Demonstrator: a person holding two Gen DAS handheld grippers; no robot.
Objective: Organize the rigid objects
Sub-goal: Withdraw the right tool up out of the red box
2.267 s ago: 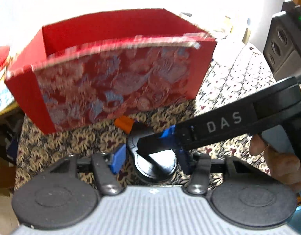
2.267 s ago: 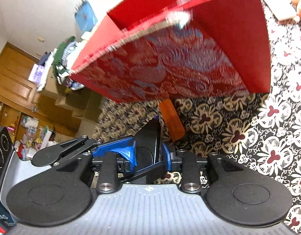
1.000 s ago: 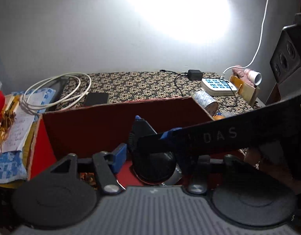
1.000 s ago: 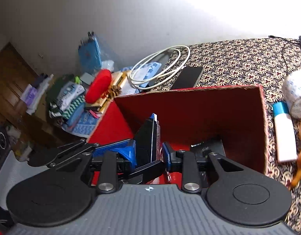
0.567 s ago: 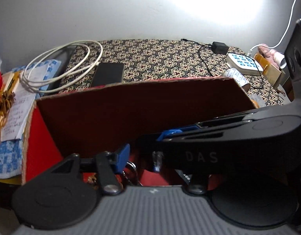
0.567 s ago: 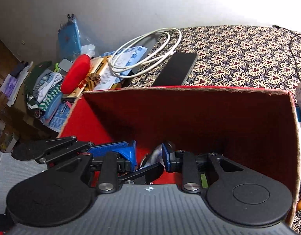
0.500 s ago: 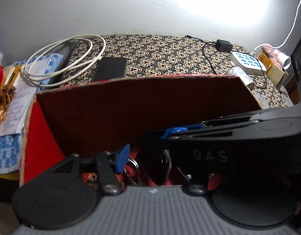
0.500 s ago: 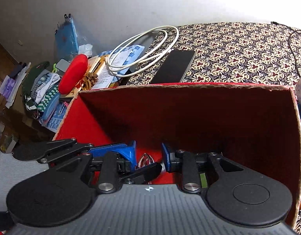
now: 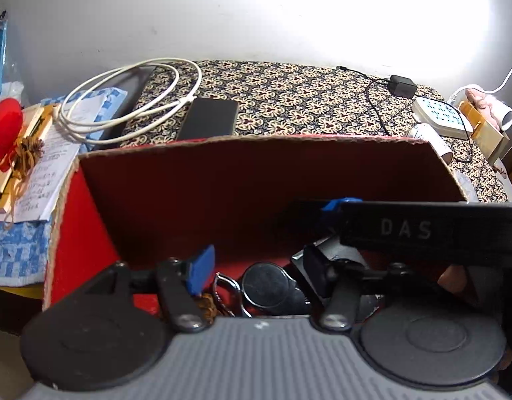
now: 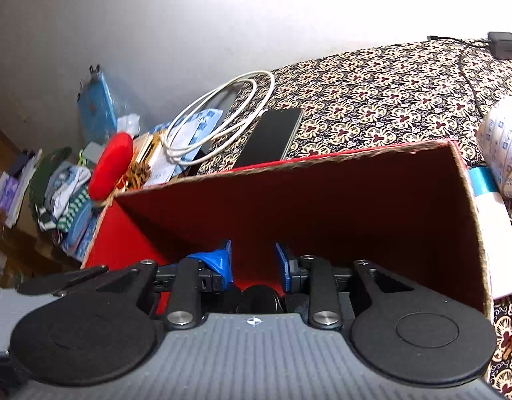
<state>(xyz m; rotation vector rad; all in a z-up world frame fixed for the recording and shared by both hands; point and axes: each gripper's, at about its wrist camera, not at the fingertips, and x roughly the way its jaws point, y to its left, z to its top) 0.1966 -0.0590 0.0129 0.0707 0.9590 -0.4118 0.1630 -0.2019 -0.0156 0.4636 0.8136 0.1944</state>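
1. Red cushion: rounded and soft-looking, at 9 o'clock in the left wrist view, beside printed papers.
2. White cable: thin, looped in a coil, at 11 o'clock on the floral-patterned cloth.
3. Black phone: flat, glossy rectangle, just behind the far rim of the box.
4. Red box: cardboard, open-topped, matte red inside with raw brown cut edges; fills the centre of both views.
5. Left gripper: blue-padded jaws are opening inside the box. The pads press on nothing.
6. Round black disc: the task's thing, smooth and circular, lying on the box floor at 6 o'clock between the left jaws, beside a metal ring.
7. Right gripper: jaws are opening, parted with nothing clamped, above dark round items on the box floor.
8. Tape roll: white printed cylinder at 3 o'clock in the right wrist view, outside the box.
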